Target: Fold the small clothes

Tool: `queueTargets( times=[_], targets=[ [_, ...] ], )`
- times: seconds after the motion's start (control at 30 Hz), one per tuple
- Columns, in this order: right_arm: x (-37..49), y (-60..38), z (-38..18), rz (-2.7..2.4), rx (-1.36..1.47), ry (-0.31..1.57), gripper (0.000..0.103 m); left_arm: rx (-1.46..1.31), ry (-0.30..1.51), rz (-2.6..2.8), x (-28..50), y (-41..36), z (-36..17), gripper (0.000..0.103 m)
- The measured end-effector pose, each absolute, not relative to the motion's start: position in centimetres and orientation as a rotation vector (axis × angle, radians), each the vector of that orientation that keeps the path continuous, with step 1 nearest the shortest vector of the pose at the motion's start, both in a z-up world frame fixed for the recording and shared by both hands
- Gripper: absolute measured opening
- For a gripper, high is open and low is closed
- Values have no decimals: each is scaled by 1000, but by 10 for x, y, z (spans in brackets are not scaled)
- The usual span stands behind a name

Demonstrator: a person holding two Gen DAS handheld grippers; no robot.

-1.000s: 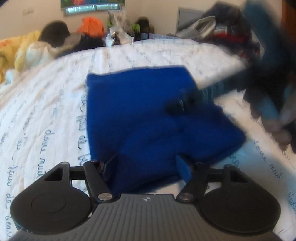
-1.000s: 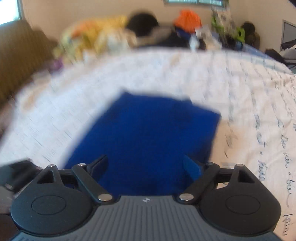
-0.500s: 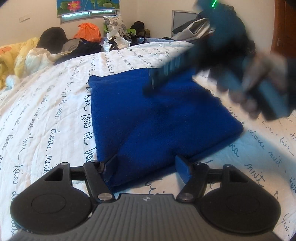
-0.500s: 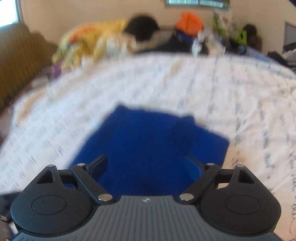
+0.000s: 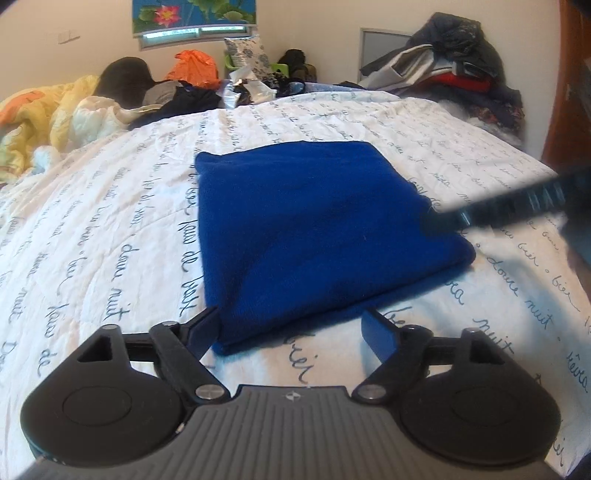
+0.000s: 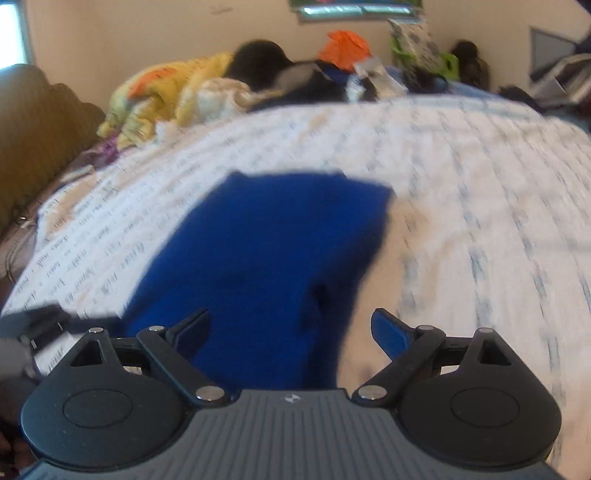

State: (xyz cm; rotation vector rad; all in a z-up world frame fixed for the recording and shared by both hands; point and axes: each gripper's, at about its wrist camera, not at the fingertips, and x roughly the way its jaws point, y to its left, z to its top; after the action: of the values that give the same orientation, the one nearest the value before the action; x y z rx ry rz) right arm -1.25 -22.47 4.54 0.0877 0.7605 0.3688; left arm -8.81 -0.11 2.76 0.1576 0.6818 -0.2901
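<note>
Blue fleece (image 5: 317, 236), thick and fuzzy, lies folded into a rough rectangle on the quilt (image 5: 110, 206), soft rounded edges, near corner doubled into visible layers; same fleece (image 6: 266, 258) in right wrist view is motion-blurred, with a dark crease near its right edge. Quilt is white, stitched in lines, printed with dark cursive script. Left gripper (image 5: 291, 325) low over the quilt at the fleece's near corner, fingers spread wide, holding nothing; left fingertip (image 5: 207, 325) just beside or touching the fleece edge, cannot tell which, right blue pad over bare quilt. Right gripper (image 6: 291, 328) also spread wide and empty, above the fleece's near end, left finger over blue cloth, right finger over quilt. In left wrist view a blurred dark ribbed bar, the right gripper's finger (image 5: 509, 206), reaches in from the right, its tip at the fleece's right edge. Far side of bed: crumpled yellow blanket (image 5: 48, 114), orange bag (image 5: 194, 68), dark lumpy clothes heap (image 5: 454, 70) at right. Lotus picture (image 5: 194, 14) on the cream wall.
</note>
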Motion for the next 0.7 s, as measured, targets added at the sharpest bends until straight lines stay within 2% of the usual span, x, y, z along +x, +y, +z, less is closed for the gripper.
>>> queueTargets(
  times=[0.13, 0.2, 0.5, 0.7],
  targets=[
    [-39, -229, 20, 258, 123, 848, 95, 103, 682, -235, -106, 6, 22, 101],
    [-53, -221, 15, 226, 77, 819, 103, 111, 702, -193, -106, 6, 15, 101],
    [-70, -189, 5, 143, -40, 761, 103, 59, 697, -96, -98, 15, 13, 103],
    [-69, -191, 2, 120, -19, 713, 103, 60, 694, -98, -96, 16, 12, 103]
  ],
)
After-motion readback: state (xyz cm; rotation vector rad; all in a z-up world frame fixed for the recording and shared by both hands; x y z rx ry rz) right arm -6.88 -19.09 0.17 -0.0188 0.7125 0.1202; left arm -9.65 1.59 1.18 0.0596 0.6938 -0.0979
